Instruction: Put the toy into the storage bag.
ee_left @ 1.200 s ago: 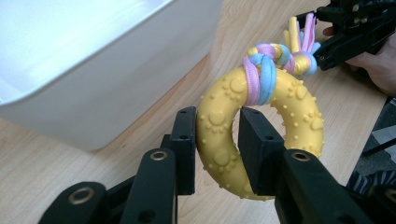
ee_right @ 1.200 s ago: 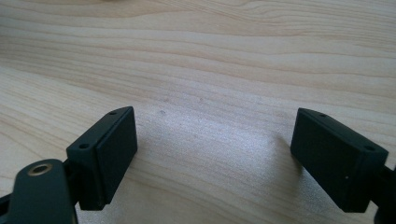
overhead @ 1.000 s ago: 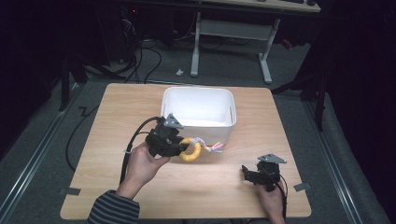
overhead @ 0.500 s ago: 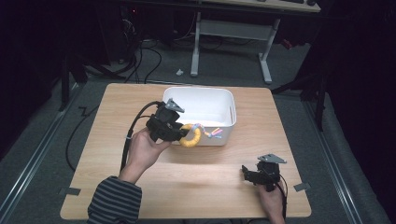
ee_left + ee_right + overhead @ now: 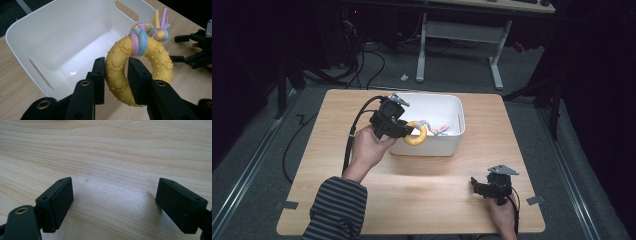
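The left tongs (image 5: 116,72) are clamped across the body of a knobbly yellow ring toy (image 5: 140,72), gripped low so that its knotted pastel rope (image 5: 150,31) hangs free. The toy is held above the near rim of the white bin (image 5: 447,137), apparently so it can be dropped inside. The right tongs (image 5: 113,202) are spread wide with nothing gripped, parked low over the wooden surface (image 5: 432,195), well clear of the bin.
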